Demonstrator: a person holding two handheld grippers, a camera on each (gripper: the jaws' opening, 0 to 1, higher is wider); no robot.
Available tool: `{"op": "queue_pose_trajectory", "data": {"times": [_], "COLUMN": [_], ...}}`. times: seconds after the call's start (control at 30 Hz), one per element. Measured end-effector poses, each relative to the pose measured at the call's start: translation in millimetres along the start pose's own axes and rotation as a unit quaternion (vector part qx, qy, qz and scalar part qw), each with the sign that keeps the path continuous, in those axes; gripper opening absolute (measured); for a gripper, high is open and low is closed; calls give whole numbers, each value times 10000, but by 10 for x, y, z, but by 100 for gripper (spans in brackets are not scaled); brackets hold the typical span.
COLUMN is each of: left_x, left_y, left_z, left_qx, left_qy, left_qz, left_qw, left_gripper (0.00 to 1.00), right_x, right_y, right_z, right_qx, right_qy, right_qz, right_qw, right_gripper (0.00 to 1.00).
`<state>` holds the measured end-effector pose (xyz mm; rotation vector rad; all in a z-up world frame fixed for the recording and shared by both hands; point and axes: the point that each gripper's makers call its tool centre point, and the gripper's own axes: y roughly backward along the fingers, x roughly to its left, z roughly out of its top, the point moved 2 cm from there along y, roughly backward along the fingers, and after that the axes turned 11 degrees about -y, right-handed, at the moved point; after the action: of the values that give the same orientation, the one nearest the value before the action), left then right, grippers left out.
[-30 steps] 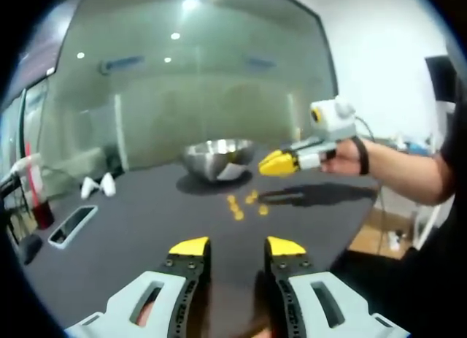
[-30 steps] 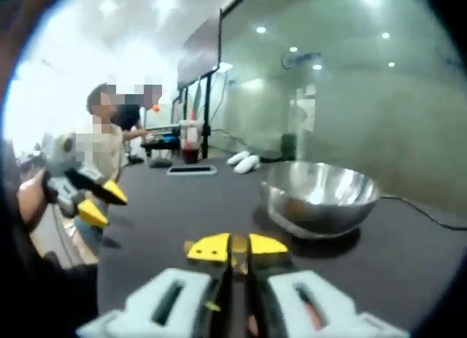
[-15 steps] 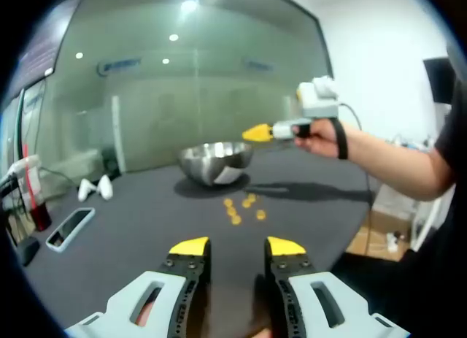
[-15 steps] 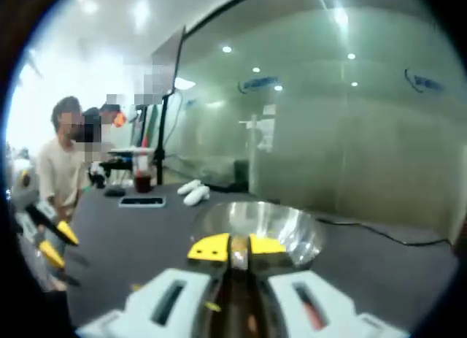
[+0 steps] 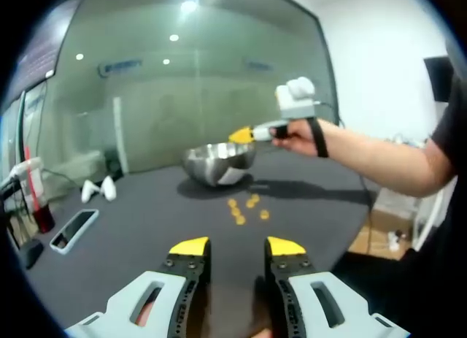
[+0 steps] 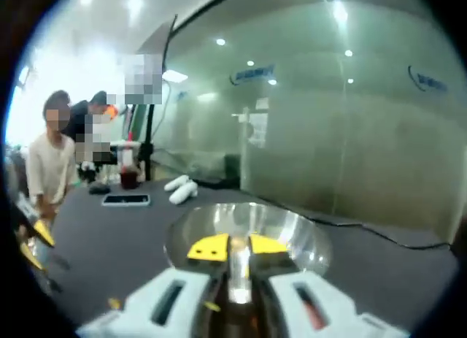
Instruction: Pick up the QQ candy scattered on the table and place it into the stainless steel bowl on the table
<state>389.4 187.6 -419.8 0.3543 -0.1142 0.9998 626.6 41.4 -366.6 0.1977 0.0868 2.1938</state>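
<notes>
A small orange candy [image 6: 238,247] is being gripped over the shiny steel bowl [image 6: 292,236] by the right gripper [image 6: 238,247]; the left gripper [image 5: 236,246] is being held open.

The dark worktop [image 5: 146,228] carries a steel bowl [image 5: 217,161] at its far side. Candies [image 5: 246,209] lie scattered at the bowl's 6 o'clock; a phone [image 5: 73,229] and two white pieces [image 5: 98,188] lie toward 9.
</notes>
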Motion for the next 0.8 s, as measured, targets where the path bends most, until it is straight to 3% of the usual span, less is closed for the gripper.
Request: {"op": "queue_pose_trajectory", "data": {"times": [0.43, 0.73, 0.8], "left_x": [-12, -11, -20], "left_y": [-12, -25, -35], "left_z": [25, 33, 36], "left_qx": [-19, -25, -39], "left_qy": [-51, -63, -57], "left_qz": [-29, -27, -47], "left_qw": [10000, 10000, 10000], "left_gripper": [31, 31, 31], "right_x": [-61, -31, -48], "right_y": [127, 400, 507], "right_z": [28, 18, 59], "right_qx": [-62, -166, -412], "right_qy": [-215, -207, -488], "right_qz": [81, 287, 277], "right_qw": [9997, 9992, 9976], "right_gripper": [16, 16, 15]}}
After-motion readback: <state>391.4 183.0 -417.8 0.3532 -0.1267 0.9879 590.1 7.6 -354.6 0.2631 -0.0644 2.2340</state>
